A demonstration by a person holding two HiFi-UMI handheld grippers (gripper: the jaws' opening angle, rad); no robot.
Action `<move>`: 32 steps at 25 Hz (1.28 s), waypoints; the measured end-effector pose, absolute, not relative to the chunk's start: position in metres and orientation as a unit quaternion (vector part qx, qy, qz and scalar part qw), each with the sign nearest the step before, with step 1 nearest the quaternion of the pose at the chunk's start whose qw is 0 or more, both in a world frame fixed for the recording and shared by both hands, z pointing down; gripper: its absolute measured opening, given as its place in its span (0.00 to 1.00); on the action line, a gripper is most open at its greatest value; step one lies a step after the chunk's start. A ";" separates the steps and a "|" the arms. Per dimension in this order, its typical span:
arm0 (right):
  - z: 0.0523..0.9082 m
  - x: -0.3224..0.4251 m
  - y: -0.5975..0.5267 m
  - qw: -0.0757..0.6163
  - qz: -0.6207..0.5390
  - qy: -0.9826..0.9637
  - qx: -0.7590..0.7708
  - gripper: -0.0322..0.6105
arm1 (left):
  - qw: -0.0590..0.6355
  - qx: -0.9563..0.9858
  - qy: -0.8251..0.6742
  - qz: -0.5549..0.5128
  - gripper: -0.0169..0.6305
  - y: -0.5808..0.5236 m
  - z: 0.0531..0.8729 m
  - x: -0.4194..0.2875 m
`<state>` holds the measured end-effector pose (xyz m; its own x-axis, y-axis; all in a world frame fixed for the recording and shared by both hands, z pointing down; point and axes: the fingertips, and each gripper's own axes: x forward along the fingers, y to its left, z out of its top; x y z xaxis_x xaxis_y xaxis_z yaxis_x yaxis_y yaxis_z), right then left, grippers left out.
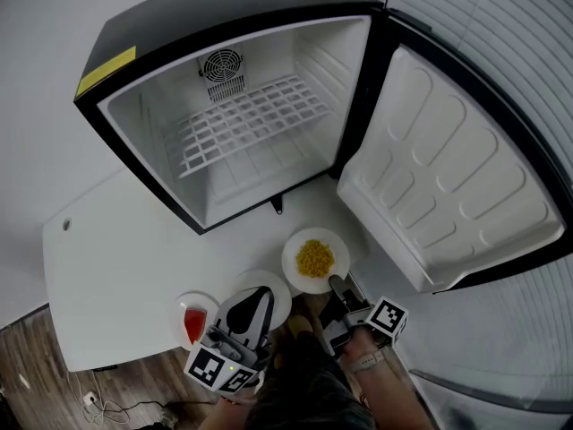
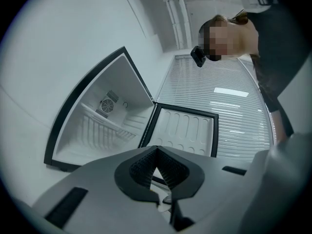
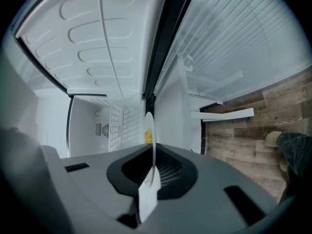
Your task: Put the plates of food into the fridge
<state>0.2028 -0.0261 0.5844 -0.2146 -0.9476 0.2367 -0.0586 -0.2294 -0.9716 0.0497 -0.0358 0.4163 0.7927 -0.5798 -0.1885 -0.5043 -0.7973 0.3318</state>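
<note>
Head view alone: red-food plate (image 1: 194,320)

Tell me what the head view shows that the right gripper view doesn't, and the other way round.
Head view only: the plate of red food, a second white plate, the left gripper and the table. Right gripper view only: how the right gripper clamps the rim of the yellow-food plate, edge-on between its jaws. Both: the open fridge, its wire shelf and that plate.
</note>
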 end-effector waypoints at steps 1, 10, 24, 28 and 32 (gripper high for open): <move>0.581 0.202 -0.030 0.371 -0.599 0.498 -0.505 0.07 | 0.131 0.936 -0.292 -0.144 0.04 -0.040 0.412 0.049; 0.549 0.189 -0.087 0.365 -0.583 0.494 -0.531 0.07 | 0.140 0.926 -0.317 -0.148 0.04 -0.087 0.385 0.044; 0.526 0.180 -0.216 0.342 -0.547 0.507 -0.571 0.07 | 0.139 0.925 -0.319 -0.149 0.04 -0.178 0.377 0.056; 0.529 0.191 -0.247 0.344 -0.533 0.494 -0.595 0.07 | 0.141 0.925 -0.323 -0.145 0.04 -0.193 0.384 0.059; 0.532 0.197 -0.273 0.338 -0.523 0.490 -0.610 0.07 | 0.136 0.928 -0.317 -0.139 0.04 -0.201 0.392 0.061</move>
<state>0.1967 -0.2726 0.5322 -0.0284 -0.9515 0.3064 -0.2439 -0.2907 -0.9252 0.0614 -0.2005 0.3923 0.7605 -0.6264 -0.1710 -0.5508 -0.7619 0.3409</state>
